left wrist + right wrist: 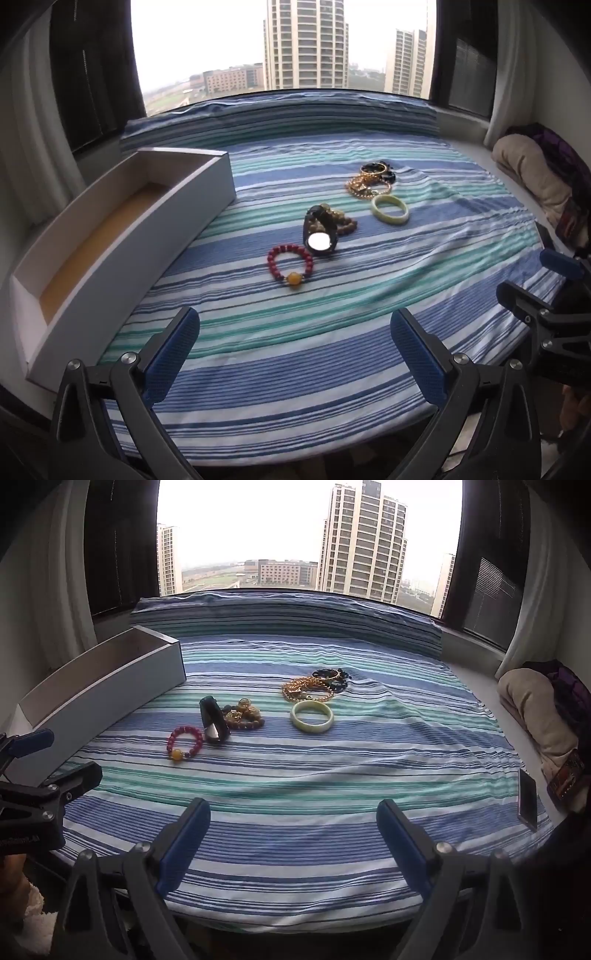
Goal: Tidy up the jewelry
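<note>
Jewelry lies on a striped cloth (295, 332): a red bead bracelet with an amber bead (290, 263) (184, 743), a black watch (320, 232) (213, 720), brown bead bracelets (345, 220) (245, 714), a pale green bangle (390, 209) (312, 716), gold chains (367, 184) (306, 689) and dark jewelry (378, 170) (330, 675). A long white box (122, 236) (96, 690) stands at the left, nothing in it. My left gripper (295, 347) (55, 753) and right gripper (293, 834) (535, 273) are open and empty, well short of the jewelry.
A beige and purple bundle of fabric (535, 177) (543, 716) lies at the right. A phone (527, 799) lies at the cloth's right edge. A folded striped ridge (280, 118) runs under the window at the back.
</note>
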Tool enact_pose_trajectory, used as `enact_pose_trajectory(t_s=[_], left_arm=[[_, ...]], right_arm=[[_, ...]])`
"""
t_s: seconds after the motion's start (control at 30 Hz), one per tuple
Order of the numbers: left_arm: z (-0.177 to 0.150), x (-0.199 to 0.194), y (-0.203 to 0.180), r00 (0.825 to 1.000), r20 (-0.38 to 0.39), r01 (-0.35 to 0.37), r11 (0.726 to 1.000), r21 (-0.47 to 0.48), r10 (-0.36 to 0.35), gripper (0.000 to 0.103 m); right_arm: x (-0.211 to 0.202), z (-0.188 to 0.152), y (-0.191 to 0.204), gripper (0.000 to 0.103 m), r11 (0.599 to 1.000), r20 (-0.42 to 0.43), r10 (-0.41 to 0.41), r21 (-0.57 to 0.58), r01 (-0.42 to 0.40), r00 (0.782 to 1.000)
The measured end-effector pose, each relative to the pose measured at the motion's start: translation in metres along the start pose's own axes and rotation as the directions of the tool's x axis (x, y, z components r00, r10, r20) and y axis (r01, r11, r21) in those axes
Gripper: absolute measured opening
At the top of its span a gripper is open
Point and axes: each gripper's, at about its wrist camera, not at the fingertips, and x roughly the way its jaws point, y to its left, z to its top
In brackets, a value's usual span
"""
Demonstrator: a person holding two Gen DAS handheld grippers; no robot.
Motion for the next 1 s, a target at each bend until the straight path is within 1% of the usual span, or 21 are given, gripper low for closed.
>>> enact_pose_trajectory(t_s=[0.37, 0.57, 1.0], left_arm=[[-0.0013, -0.0024, 0.0041, 1.000, 0.007, -0.001, 1.000, -0.023, 0.001, 0.103], [-0.0012, -0.0052, 0.0045, 1.000, 0.021, -0.008, 1.000, -0.021, 0.009, 0.103], [-0.0011, -0.0062, 0.0025, 1.000, 0.019, -0.016, 1.000, -0.015, 0.017, 0.103]], right_arm=[[0.0031, -0.0012, 0.0049, 0.094, 1.000, -0.010, 0.009, -0.007, -0.009, 1.000], [0.0053, -0.0023, 0.0052, 0.094, 1.000, -0.016, 0.013, 0.003, -0.012, 1.000], [0.0008, -0.0004, 0.0027, 0.094, 1.000, -0.012, 0.008, 0.007, -0.008, 1.000]])
